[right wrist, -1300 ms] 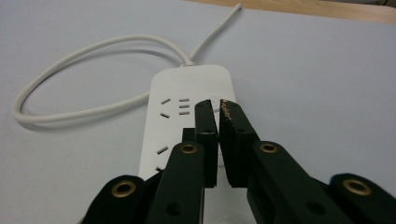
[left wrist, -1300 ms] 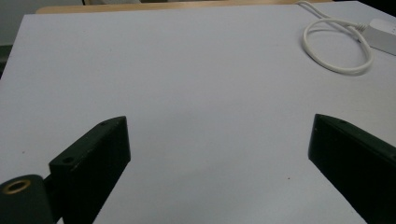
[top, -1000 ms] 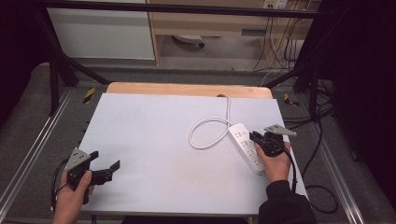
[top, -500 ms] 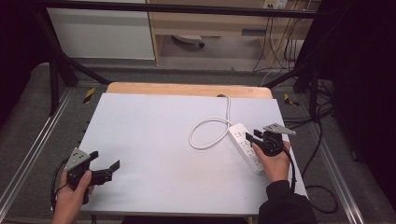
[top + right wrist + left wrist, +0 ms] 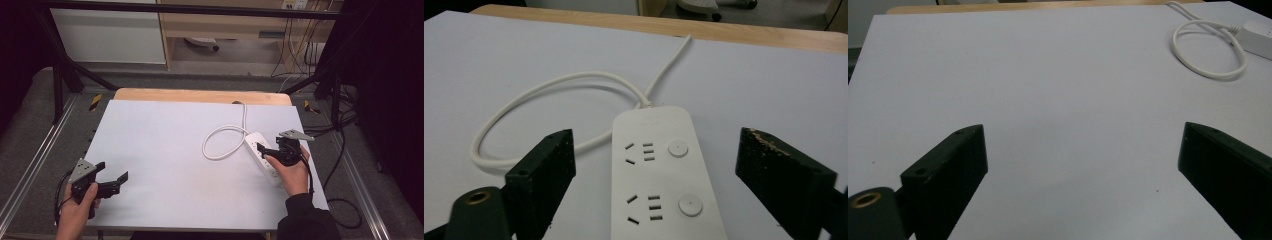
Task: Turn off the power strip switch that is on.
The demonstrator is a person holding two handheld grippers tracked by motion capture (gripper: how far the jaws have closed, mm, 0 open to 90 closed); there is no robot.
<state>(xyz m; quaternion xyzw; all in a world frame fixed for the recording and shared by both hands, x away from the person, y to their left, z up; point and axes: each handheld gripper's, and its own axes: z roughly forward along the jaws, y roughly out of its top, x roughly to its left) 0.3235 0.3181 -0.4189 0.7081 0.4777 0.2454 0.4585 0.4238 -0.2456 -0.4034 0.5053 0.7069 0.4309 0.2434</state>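
Observation:
A white power strip (image 5: 255,141) lies at the right of the white tabletop (image 5: 170,140), its cable (image 5: 206,148) curled in a loop to its left. My right gripper (image 5: 265,151) is held over the strip, open. In the right gripper view its jaws stand wide on either side of the strip (image 5: 664,200), whose sockets and round buttons face up, and the right gripper (image 5: 659,145) touches nothing. My left gripper (image 5: 111,172) rests near the front left corner, open and empty (image 5: 1083,142). From the left gripper view, the cable loop (image 5: 1218,76) and the strip's end (image 5: 1255,40) lie far off.
A bare wooden strip (image 5: 200,95) runs along the table's far edge, where the cable goes over. Metal rails (image 5: 35,165) flank the table. Dark cables (image 5: 345,150) trail on the floor at the right. A white cabinet (image 5: 110,35) stands behind.

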